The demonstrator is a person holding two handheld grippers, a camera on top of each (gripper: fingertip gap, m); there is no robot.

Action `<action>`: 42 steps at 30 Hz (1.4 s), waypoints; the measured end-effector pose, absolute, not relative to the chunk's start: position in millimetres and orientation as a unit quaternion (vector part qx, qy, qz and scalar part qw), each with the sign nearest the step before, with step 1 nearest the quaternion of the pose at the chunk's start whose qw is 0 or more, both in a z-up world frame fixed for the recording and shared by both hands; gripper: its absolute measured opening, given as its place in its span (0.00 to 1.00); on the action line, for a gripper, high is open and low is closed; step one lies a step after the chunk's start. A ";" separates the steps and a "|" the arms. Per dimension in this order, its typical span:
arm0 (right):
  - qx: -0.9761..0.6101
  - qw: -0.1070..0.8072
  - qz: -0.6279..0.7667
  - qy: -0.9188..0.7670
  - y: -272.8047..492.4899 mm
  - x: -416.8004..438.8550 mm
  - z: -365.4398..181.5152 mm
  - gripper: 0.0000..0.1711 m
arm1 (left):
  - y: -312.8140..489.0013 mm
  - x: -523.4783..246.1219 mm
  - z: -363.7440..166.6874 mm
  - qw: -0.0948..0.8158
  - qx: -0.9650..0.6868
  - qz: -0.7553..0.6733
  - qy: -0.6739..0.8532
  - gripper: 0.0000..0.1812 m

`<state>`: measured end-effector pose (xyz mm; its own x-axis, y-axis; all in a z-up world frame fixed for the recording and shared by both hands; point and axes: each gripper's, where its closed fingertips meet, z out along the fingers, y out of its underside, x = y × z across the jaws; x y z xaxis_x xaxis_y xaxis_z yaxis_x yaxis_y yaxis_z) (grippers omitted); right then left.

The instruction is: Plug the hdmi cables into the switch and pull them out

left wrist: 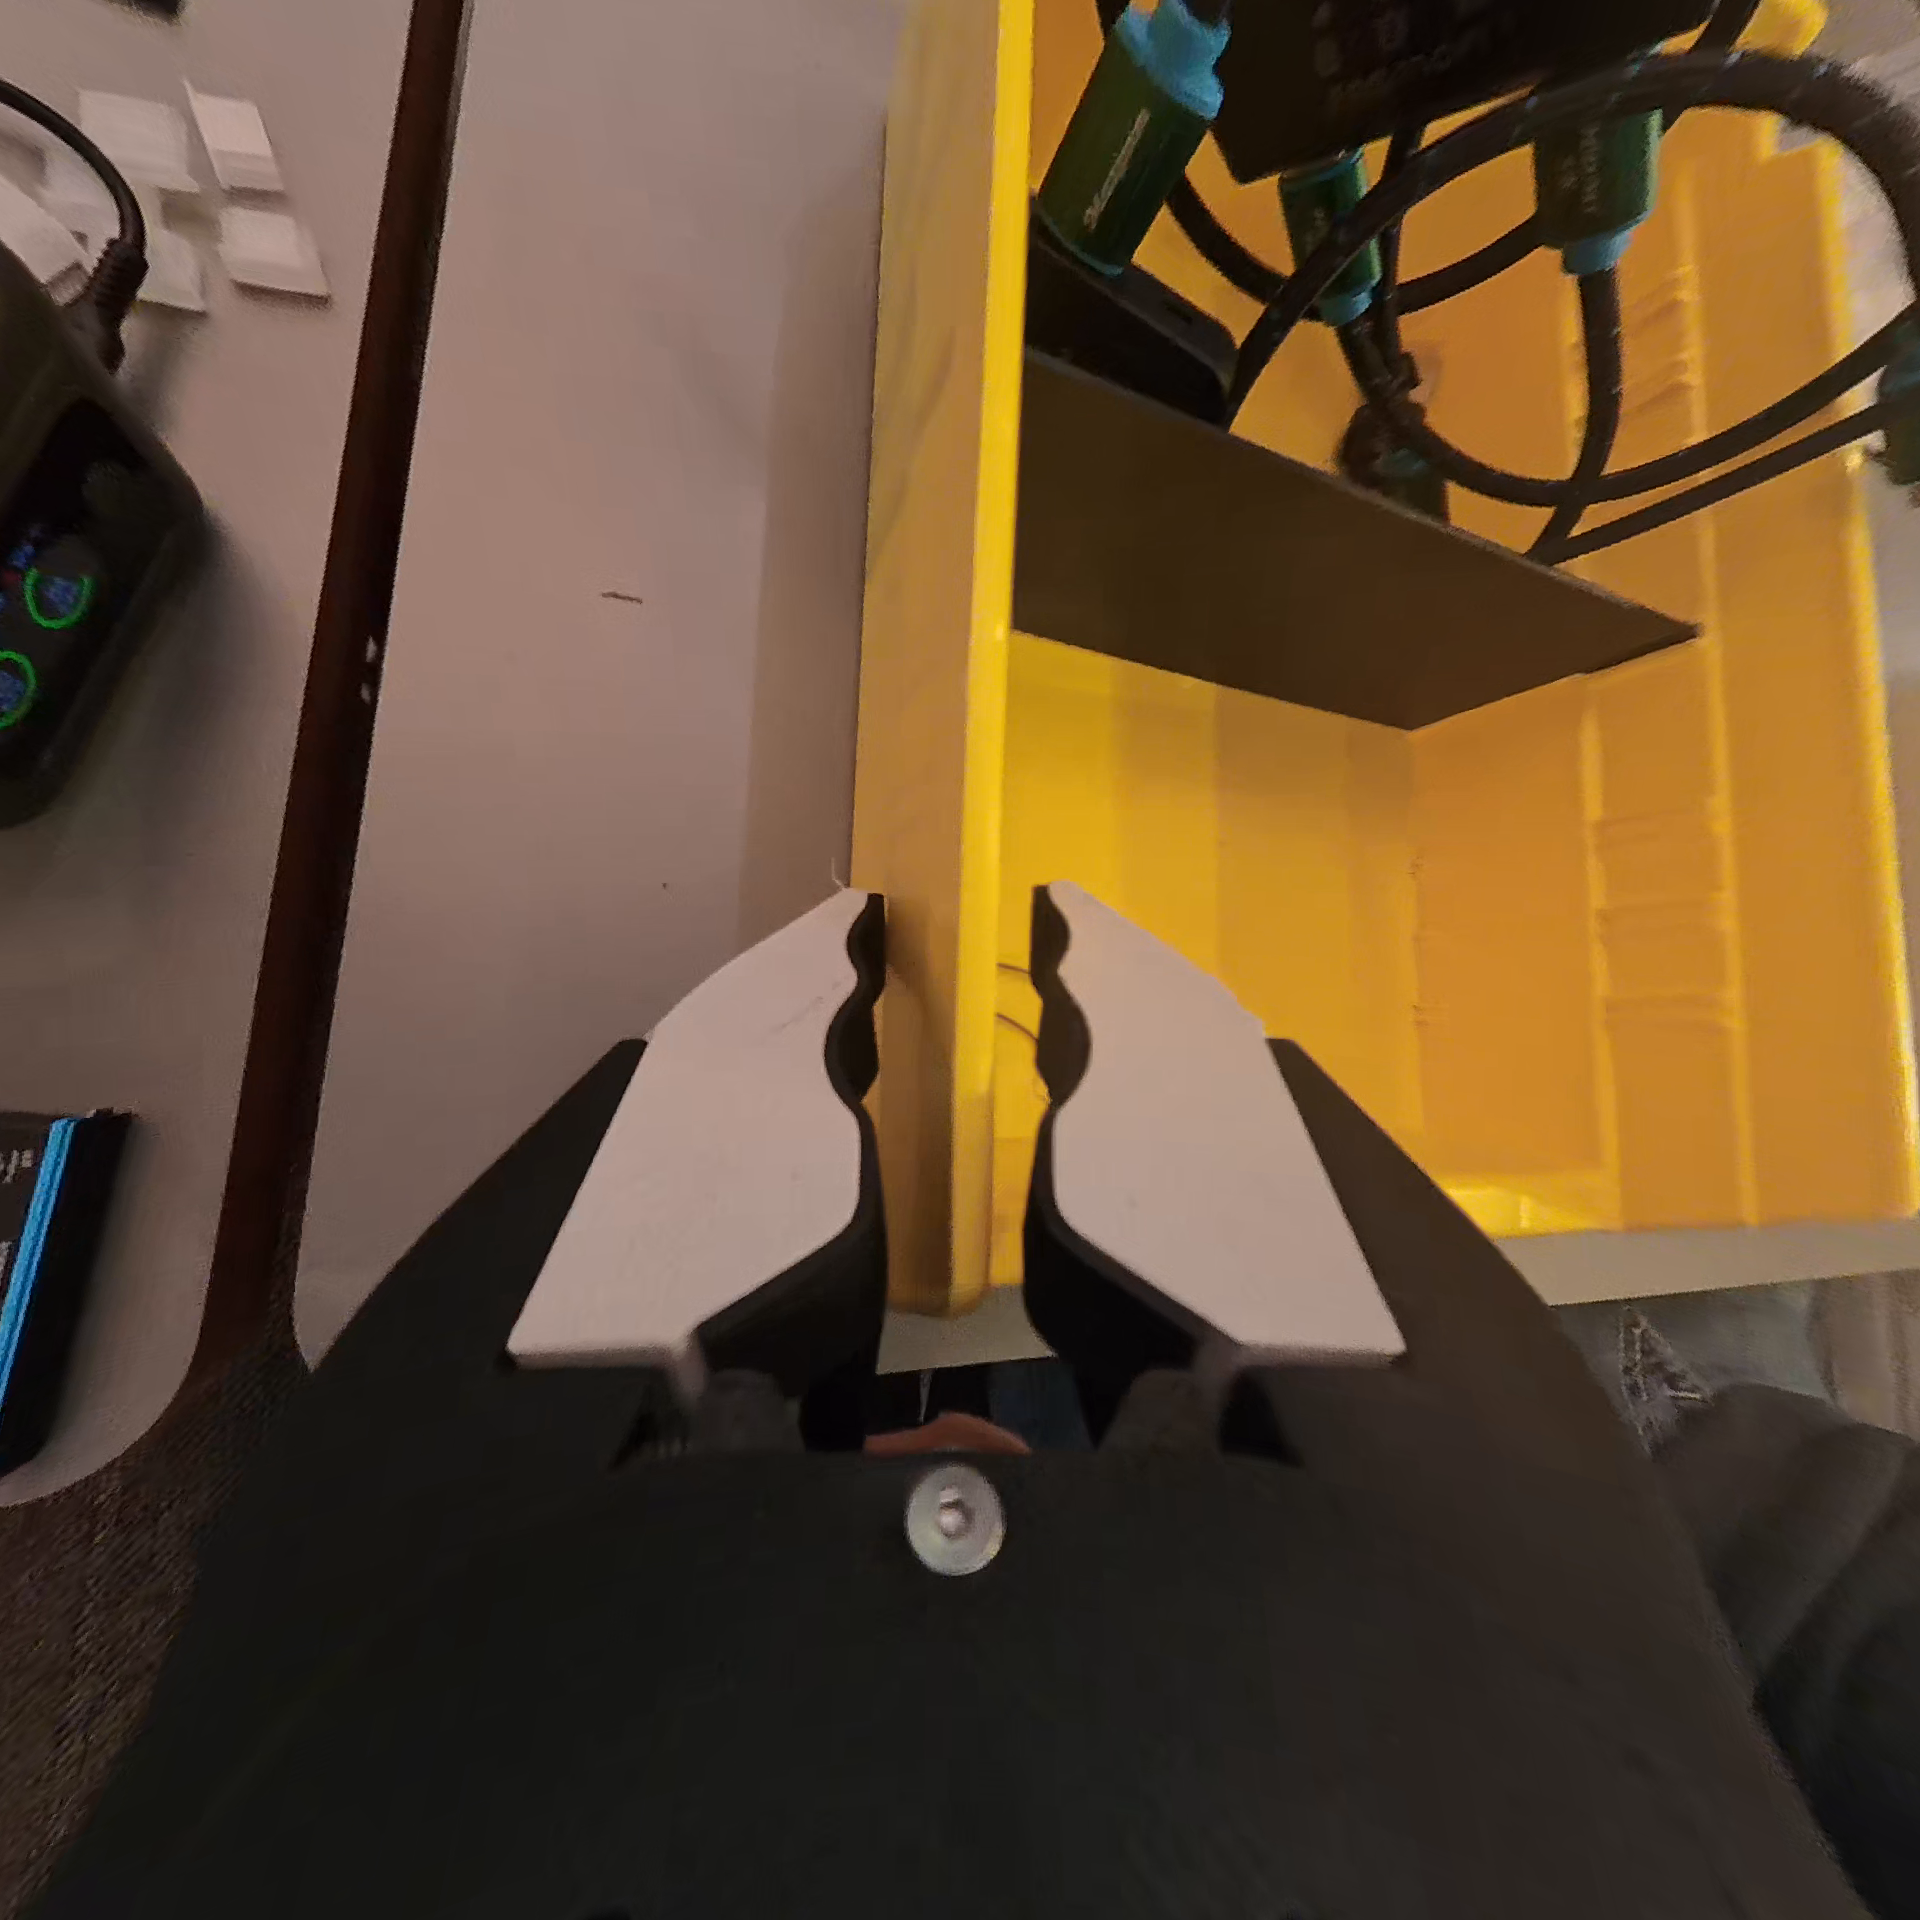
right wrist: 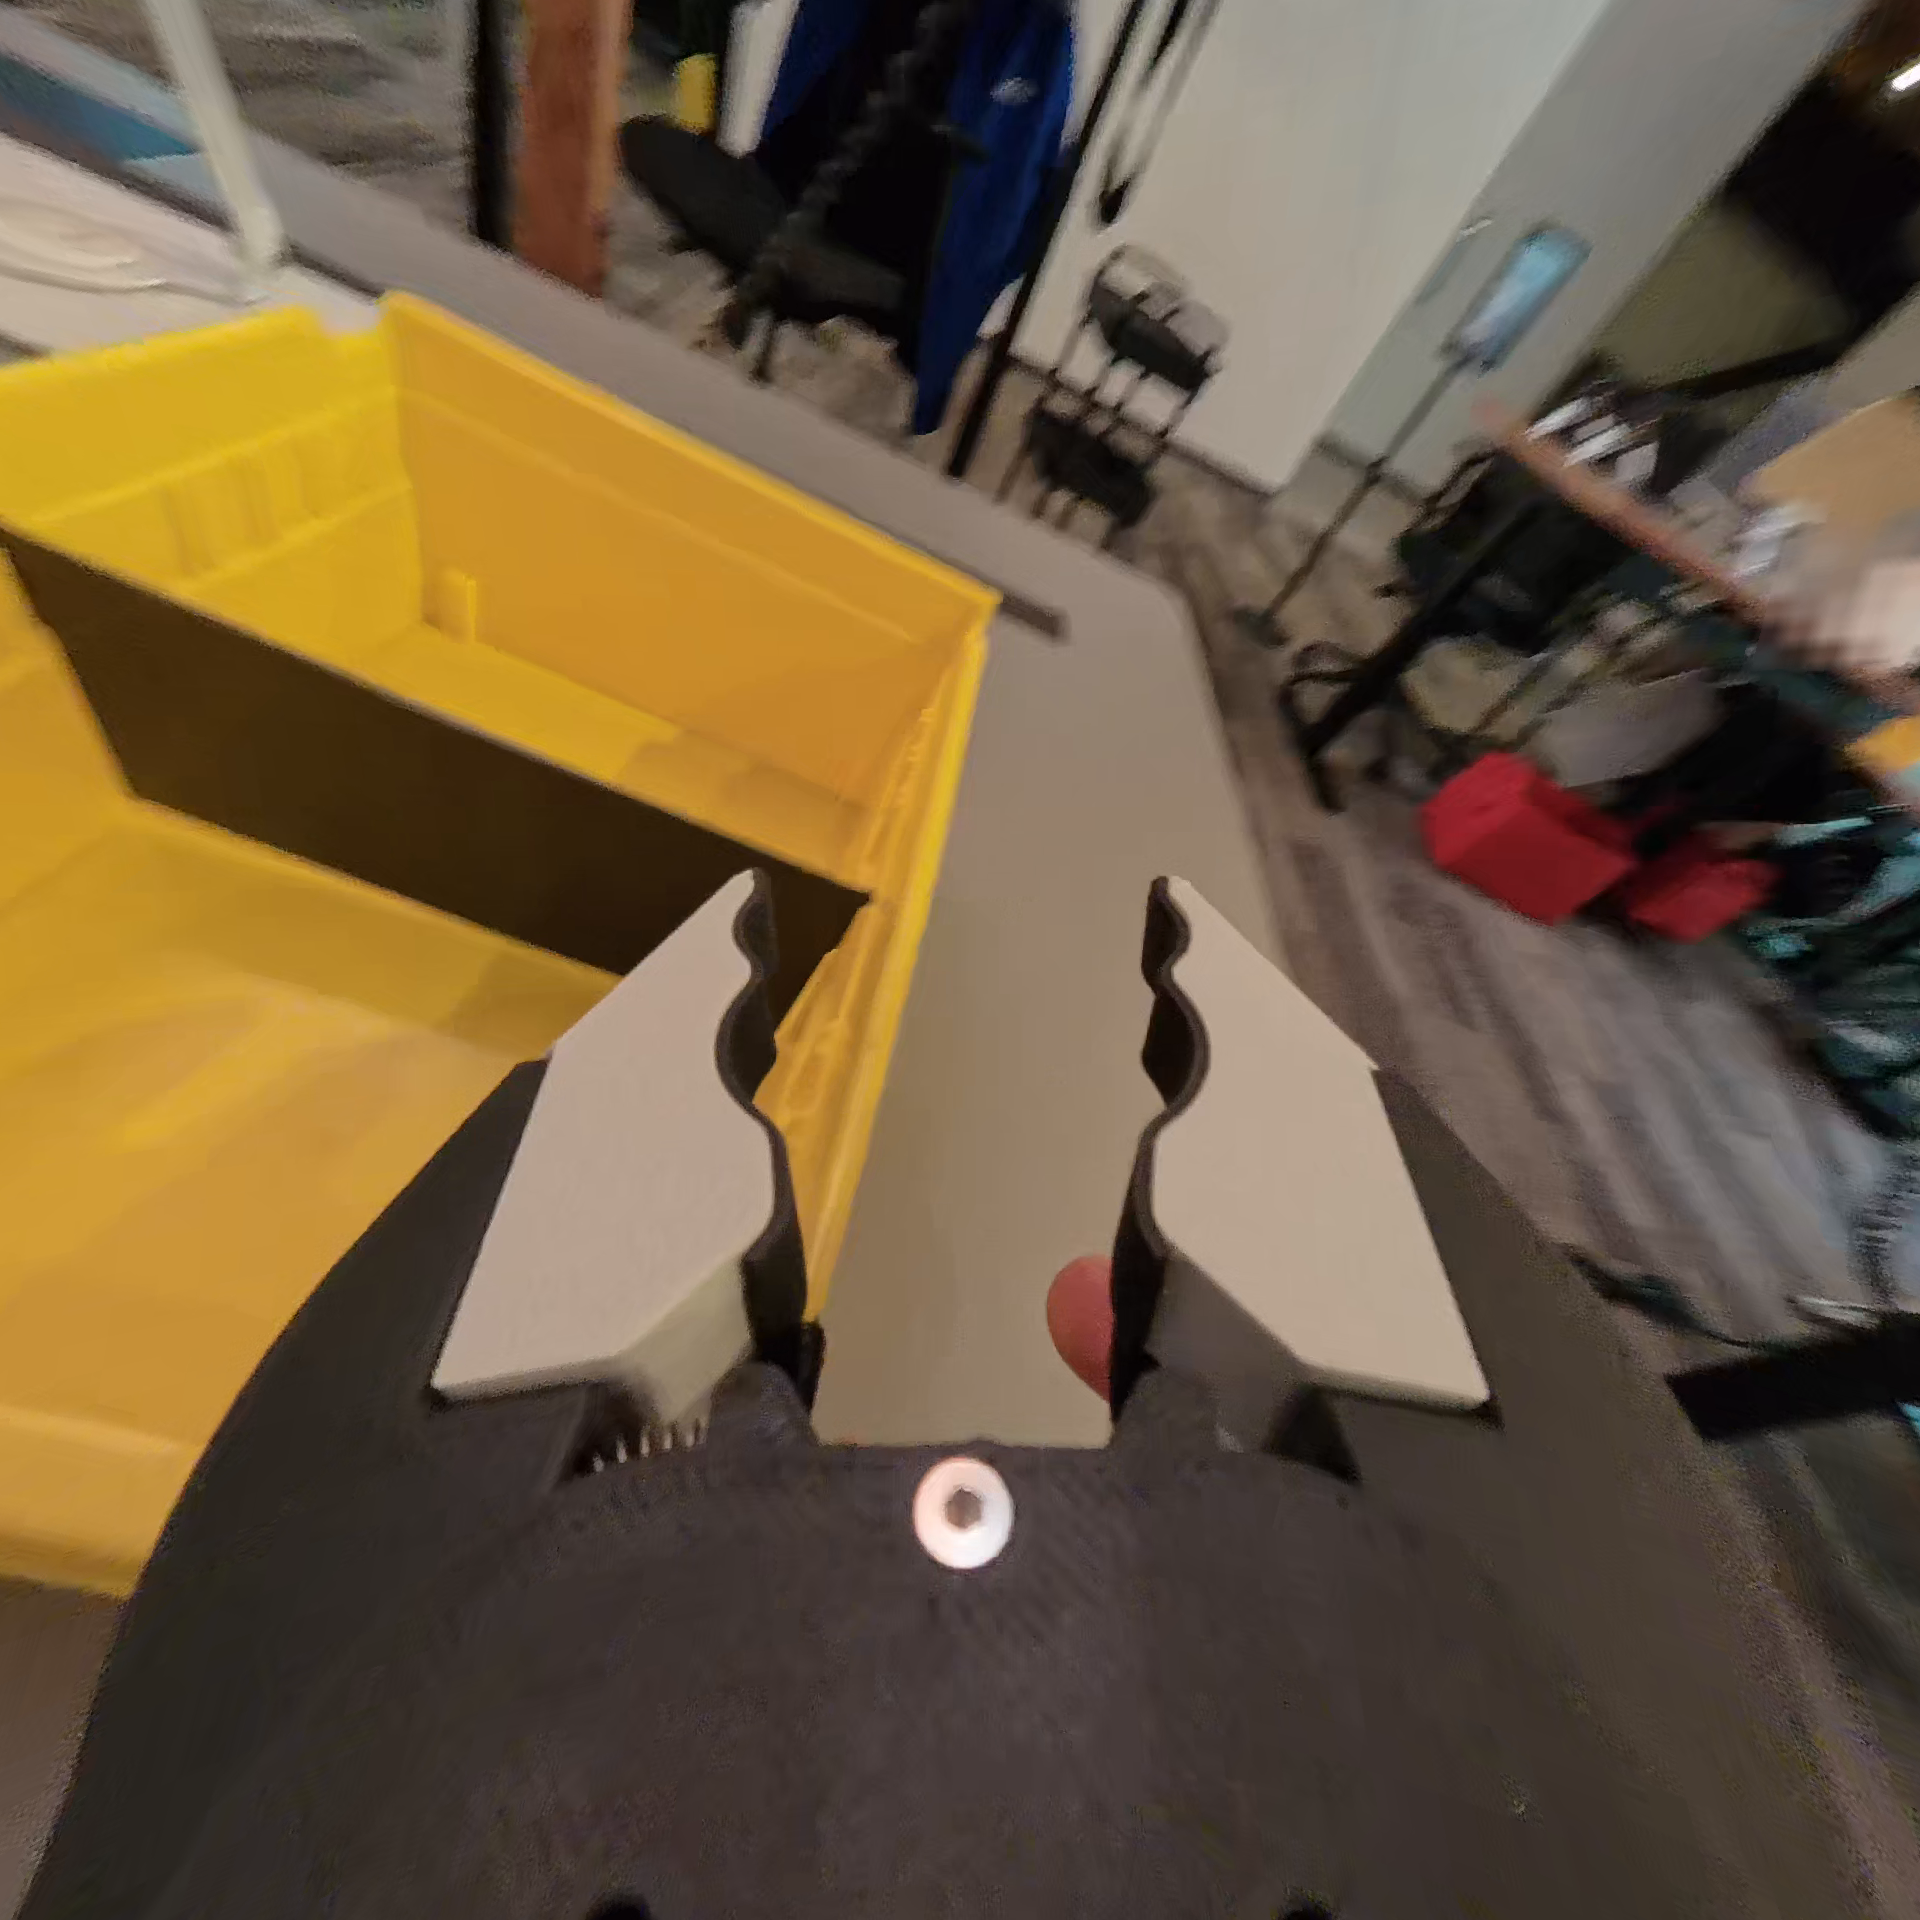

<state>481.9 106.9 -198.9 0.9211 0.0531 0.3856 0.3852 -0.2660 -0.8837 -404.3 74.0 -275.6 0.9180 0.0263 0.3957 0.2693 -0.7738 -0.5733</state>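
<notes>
A: Where are the HDMI cables (left wrist: 1382, 312)?

B: In the far compartment of the yellow bin (left wrist: 1766, 831), beyond the black divider (left wrist: 1299, 582). They are black cords with green and teal plugs, tangled around a black box, the switch (left wrist: 1455, 94), at the top edge of the left wrist view. One green plug (left wrist: 1122, 156) leans against that box; whether it is seated in a port I cannot tell.

A: And the left tool (left wrist: 956, 904)?

B: Its fingers straddle the bin's left wall, one outside and one inside the near compartment. The outer finger (left wrist: 748, 1122) touches the wall; the inner one shows a thin gap, so clamped or merely set around it I cannot tell.

A: The right tool (right wrist: 961, 894)?

B: Wide apart, holding nothing, over the grey bench (right wrist: 1039, 831) just beside the bin's right wall. A fingertip shows between its fingers near their base.

A: Anything else around the bin?

B: To its left on the bench, white paper squares (left wrist: 249, 197) and a dark device with green-ringed lights (left wrist: 62, 623). Beyond the right side, blurred chairs and red boxes (right wrist: 1538, 842) on the floor.
</notes>
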 end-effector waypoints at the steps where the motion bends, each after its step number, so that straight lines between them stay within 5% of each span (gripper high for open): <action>1: -0.768 0.602 -0.173 -0.130 102.0 485.8 -184.5 0.41 | 74.8 -405.2 -269.8 0.339 -0.919 -0.184 -0.082 0.15; 5: -0.710 0.638 -0.263 -0.139 84.0 466.5 -126.5 0.41 | 76.6 -409.4 -249.9 0.379 -0.913 -0.136 -0.064 0.20; 10: -0.653 0.705 -0.146 -0.235 83.9 346.7 -80.9 0.41 | 83.8 -391.1 -206.9 0.454 -0.888 -0.070 0.007 0.29; 21: -0.610 0.659 0.147 -0.413 87.0 95.9 -113.8 0.43 | 92.6 -240.8 -142.4 0.525 -0.821 -0.034 0.222 0.30; 30: -0.662 0.557 0.186 -0.466 128.8 19.1 -206.9 0.55 | 107.7 -77.7 -213.6 0.400 -0.822 -0.011 0.406 0.47; 38: -0.707 0.478 0.186 -0.487 163.5 10.7 -282.7 0.57 | 135.4 -60.2 -311.0 0.306 -0.869 -0.041 0.387 0.65; 42: -0.727 0.419 0.152 -0.522 160.0 9.9 -307.6 0.64 | 131.9 -57.6 -324.5 0.290 -0.882 -0.098 0.357 0.63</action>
